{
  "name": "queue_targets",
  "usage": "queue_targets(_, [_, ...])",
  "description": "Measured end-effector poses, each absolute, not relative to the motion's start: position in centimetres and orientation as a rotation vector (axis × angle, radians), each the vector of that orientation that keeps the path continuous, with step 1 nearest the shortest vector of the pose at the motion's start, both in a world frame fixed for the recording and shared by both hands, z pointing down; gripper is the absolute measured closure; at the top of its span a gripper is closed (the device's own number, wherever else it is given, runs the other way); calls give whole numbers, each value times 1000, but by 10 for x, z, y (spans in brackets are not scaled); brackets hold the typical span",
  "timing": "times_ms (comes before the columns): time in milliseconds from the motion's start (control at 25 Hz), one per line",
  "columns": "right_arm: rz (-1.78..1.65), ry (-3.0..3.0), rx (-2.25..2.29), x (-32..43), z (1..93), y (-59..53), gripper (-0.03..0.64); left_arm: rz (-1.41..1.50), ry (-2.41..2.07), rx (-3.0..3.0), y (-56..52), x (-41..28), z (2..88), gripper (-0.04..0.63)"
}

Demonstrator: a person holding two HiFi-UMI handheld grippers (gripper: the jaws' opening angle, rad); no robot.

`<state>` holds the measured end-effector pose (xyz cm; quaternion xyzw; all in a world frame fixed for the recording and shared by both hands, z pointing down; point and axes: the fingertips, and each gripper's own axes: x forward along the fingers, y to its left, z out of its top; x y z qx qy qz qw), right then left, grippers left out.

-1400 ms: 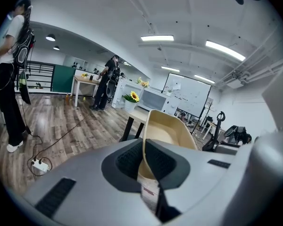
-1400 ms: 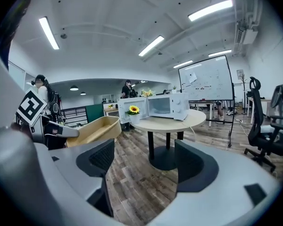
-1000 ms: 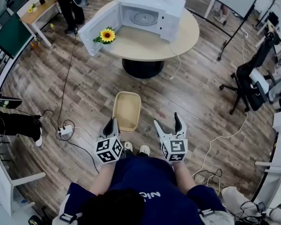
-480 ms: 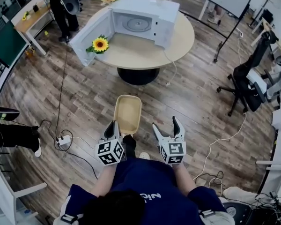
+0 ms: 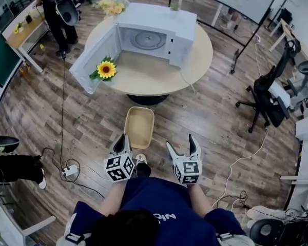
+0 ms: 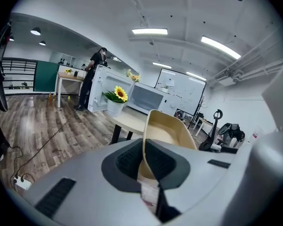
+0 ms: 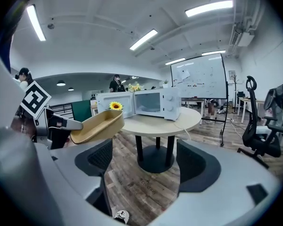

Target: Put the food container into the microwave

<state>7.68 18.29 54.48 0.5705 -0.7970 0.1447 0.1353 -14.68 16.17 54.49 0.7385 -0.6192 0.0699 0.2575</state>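
A tan, empty food container [image 5: 138, 126] hangs above the wooden floor, and my left gripper [image 5: 123, 142] is shut on its near rim. In the left gripper view the container [image 6: 167, 131] stands pinched between the dark pads. My right gripper [image 5: 182, 143] is open and holds nothing, to the right of the container [image 7: 98, 125]. The white microwave [image 5: 154, 28] sits on the round table [image 5: 154, 70] ahead, its door [image 5: 95, 59] swung wide open to the left and the glass turntable visible inside.
A potted sunflower [image 5: 106, 69] stands on the table beside the open door. A person [image 5: 56, 9] stands at a desk at the back left. A black office chair [image 5: 269, 99] is to the right. Cables and a power strip [image 5: 71, 171] lie on the floor at left.
I have stepped closer to the table: the microwave and table now sit lower and larger in the head view. The container stays gripped in the left gripper; the right stays open.
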Motion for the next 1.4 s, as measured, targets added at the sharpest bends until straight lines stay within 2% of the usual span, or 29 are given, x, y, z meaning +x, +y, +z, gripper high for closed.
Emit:
queue_targets(520, [485,-2201,1792,38,558,99,206,256,-1569,2086,48,-176,551,574])
queue_targets(1400, [512,-2210,1682,14,573,35,210,222,-1539,2037,-12,-176,554,574])
